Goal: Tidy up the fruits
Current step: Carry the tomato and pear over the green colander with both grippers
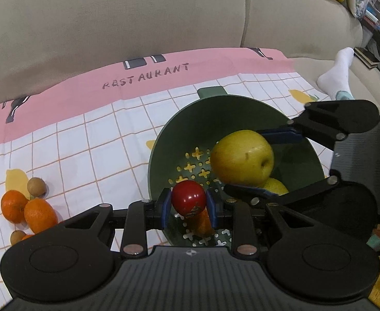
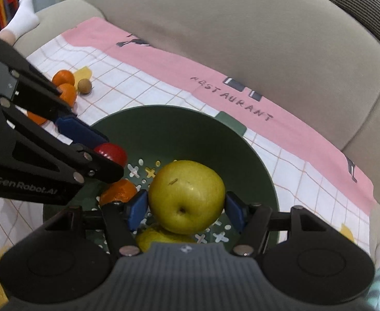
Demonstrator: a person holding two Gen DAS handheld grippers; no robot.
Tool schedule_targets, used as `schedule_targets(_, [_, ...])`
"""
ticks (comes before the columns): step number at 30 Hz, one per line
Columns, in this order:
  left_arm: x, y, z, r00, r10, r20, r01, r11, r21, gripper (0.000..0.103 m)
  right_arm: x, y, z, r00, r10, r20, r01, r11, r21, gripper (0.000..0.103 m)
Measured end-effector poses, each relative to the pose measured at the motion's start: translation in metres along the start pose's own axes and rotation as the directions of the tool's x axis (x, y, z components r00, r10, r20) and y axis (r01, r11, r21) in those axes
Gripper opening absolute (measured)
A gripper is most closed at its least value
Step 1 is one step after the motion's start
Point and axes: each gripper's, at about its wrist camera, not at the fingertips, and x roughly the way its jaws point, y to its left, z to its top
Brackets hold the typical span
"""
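Left wrist view: the left tool (image 1: 189, 205) is clenched on a small glossy red round fruit (image 1: 189, 200), held directly above the perforated floor of the dark green plastic colander bowl (image 1: 164, 140), over an orange fruit (image 1: 202, 224) lying there. The right tool (image 2: 186, 207) grips a large yellow-green apple (image 2: 186, 195) over the same bowl, just beside it. Both loads hang inside the rim, so the drop is straight down; the apple sits above another yellow fruit (image 2: 158, 237).

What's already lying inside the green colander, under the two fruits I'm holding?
In the green colander: one orange and a yellow-green fruit lying on the perforated bottom. The held apple and both tools cover much of the floor, so more could be hidden.
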Motion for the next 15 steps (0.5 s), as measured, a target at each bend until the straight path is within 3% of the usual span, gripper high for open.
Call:
schedule_targets(10, [0.015,0.0,0.007,0.999,-0.023,-0.025,0.023,1.0,0.011,0.032,0.016,0.007,0.004,0.999,0.018,-0.048,-0.025,0.988,-0.152,0.062])
schedule_targets(15, [0.02,-0.001,0.01,0.999,-0.037,-0.033,0.037,0.999,0.02,0.032,0.024,0.004,0.004,0.997,0.037,-0.074,-0.049,0.985,-0.163,0.062])
